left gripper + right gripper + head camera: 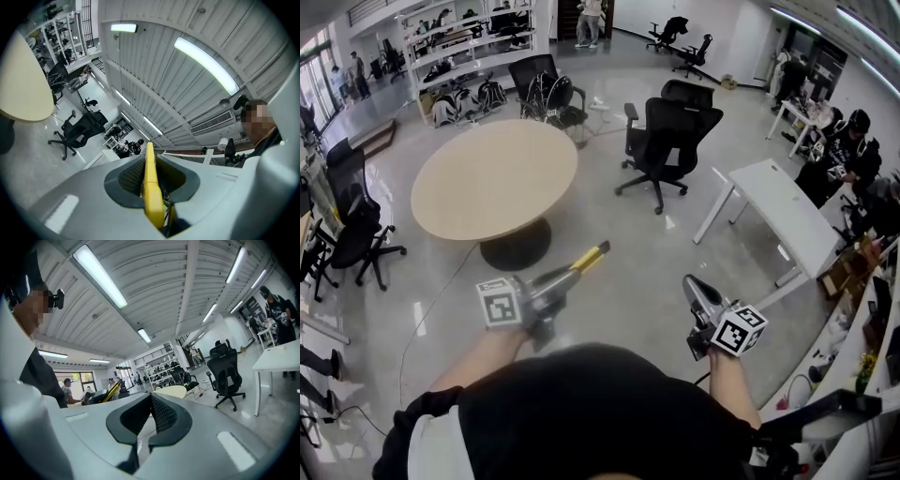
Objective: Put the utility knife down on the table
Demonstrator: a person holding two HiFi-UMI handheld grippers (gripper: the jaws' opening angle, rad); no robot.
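A yellow utility knife (584, 262) sticks forward out of my left gripper (565, 277), which is shut on it above the glossy floor. In the left gripper view the knife (151, 187) runs straight up between the two dark pads of the left gripper (149, 174). The round beige table (487, 178) stands ahead and to the left, apart from both grippers. My right gripper (692, 286) is held level at the right; its pads meet at the tip with nothing between them (151, 401). The right gripper view also catches the knife (114, 390) and the table (171, 391).
Black office chairs (670, 131) stand beyond the table, with another chair (352, 230) at its left. A white desk (778, 202) is on the right, with people (853, 150) working behind it. Shelving (469, 47) lines the far wall.
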